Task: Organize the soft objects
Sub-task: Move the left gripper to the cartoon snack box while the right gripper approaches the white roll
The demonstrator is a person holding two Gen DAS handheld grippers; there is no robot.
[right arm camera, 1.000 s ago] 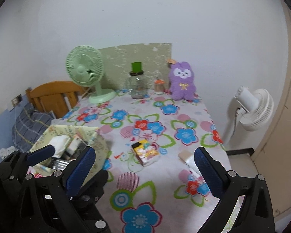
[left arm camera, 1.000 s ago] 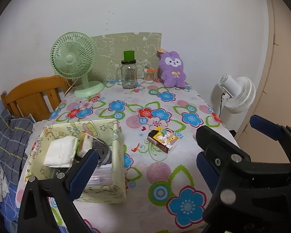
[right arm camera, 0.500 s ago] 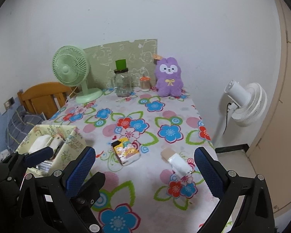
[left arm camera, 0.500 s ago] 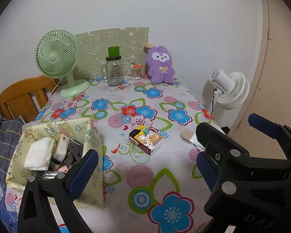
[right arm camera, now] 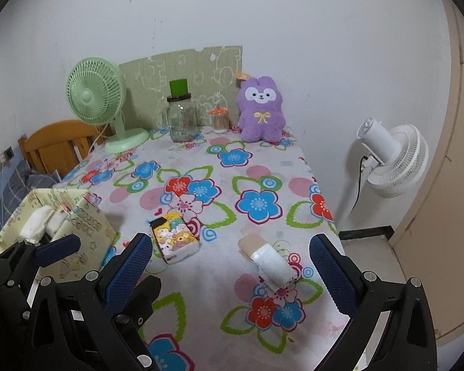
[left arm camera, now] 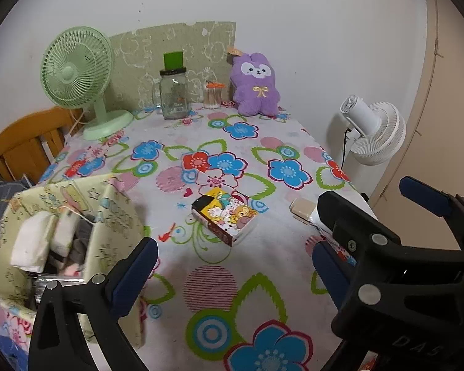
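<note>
A yellow fabric storage box (left arm camera: 114, 216) stands at the table's left front corner and holds folded white cloths (left arm camera: 31, 241) and other soft items; it also shows in the right wrist view (right arm camera: 86, 225). A cartoon-printed packet (left arm camera: 224, 216) (right arm camera: 174, 241) lies mid-table. A white and beige rolled pack (right arm camera: 269, 258) lies near the right edge, partly hidden behind the right gripper in the left wrist view (left arm camera: 303, 210). A purple plush (left arm camera: 255, 85) (right arm camera: 261, 109) sits at the back. My left gripper (left arm camera: 232, 269) is open and empty. My right gripper (right arm camera: 232, 273) is open and empty above the table's front.
A green desk fan (left arm camera: 80, 77), a glass jar with a green lid (left arm camera: 173, 92) and a small toothpick jar (left arm camera: 211, 94) stand along the back wall. A white floor fan (right arm camera: 389, 157) stands right of the table. A wooden chair (left arm camera: 24, 145) is at left.
Both grippers have shifted right along the table's front, so the storage box moved left in view. The rolled pack near the right edge has come into view. Both grippers stayed open.
</note>
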